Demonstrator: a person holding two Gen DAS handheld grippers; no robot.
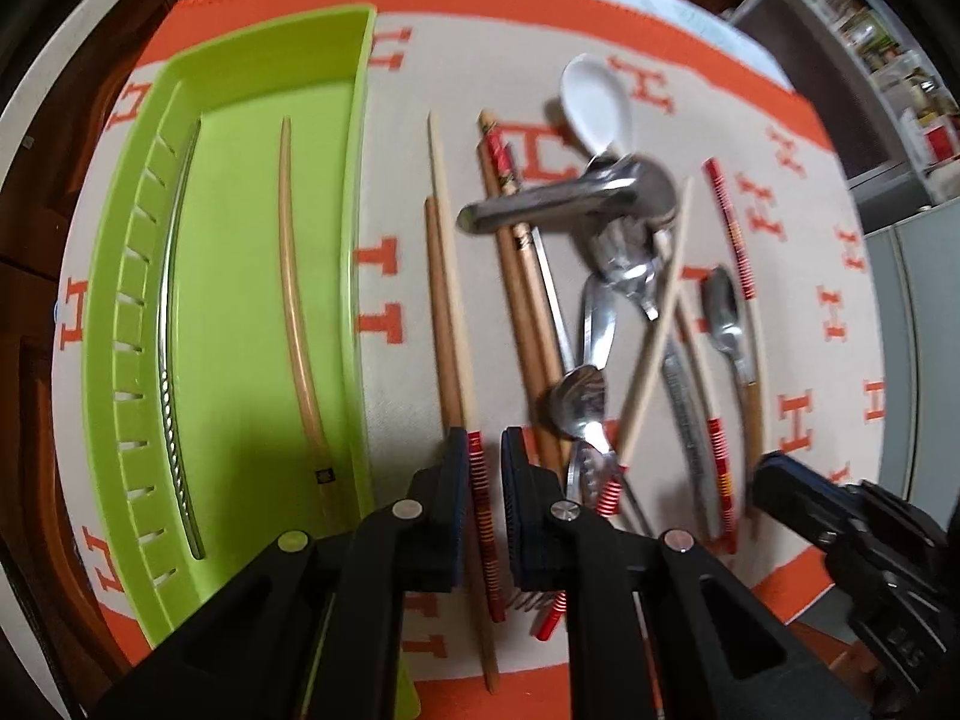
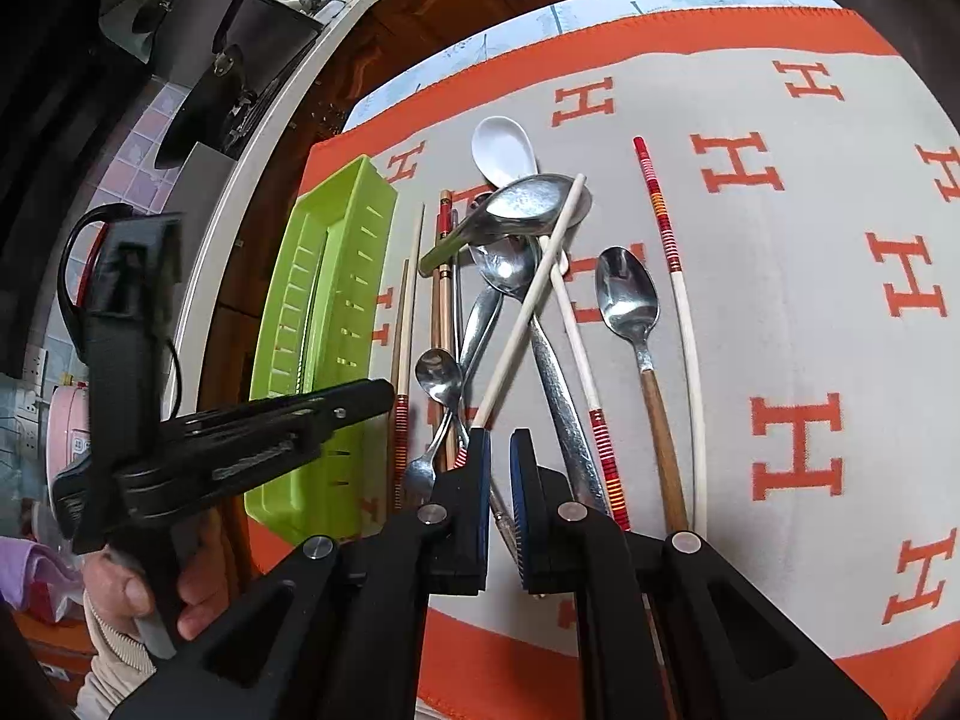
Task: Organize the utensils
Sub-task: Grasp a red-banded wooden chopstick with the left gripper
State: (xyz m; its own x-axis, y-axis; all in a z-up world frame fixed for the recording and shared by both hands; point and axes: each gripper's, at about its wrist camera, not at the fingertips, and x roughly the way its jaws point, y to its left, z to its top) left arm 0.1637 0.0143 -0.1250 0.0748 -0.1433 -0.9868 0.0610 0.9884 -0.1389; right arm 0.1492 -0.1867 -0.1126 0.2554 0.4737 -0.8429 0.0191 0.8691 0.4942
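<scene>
A green tray (image 1: 354,192) lies at the left on the cloth, with a tan chopstick (image 1: 294,300) and a metal chopstick (image 1: 171,360) inside; it also shows in the right wrist view (image 2: 336,210). A pile of spoons, a fork and chopsticks lies to its right, with a white spoon (image 1: 597,102) at the far end. My left gripper (image 1: 483,456) is open, its fingers on either side of a red-banded chopstick (image 1: 480,516). My right gripper (image 2: 499,450) is open and empty over the near end of the pile. A wooden-handled spoon (image 2: 630,300) lies to the right.
The cloth (image 2: 810,312) is beige with orange H marks and an orange border. A large metal spoon (image 2: 528,198) lies across the pile. The left gripper body (image 2: 210,438) sits beside the tray. A counter with kitchen items runs along the far left.
</scene>
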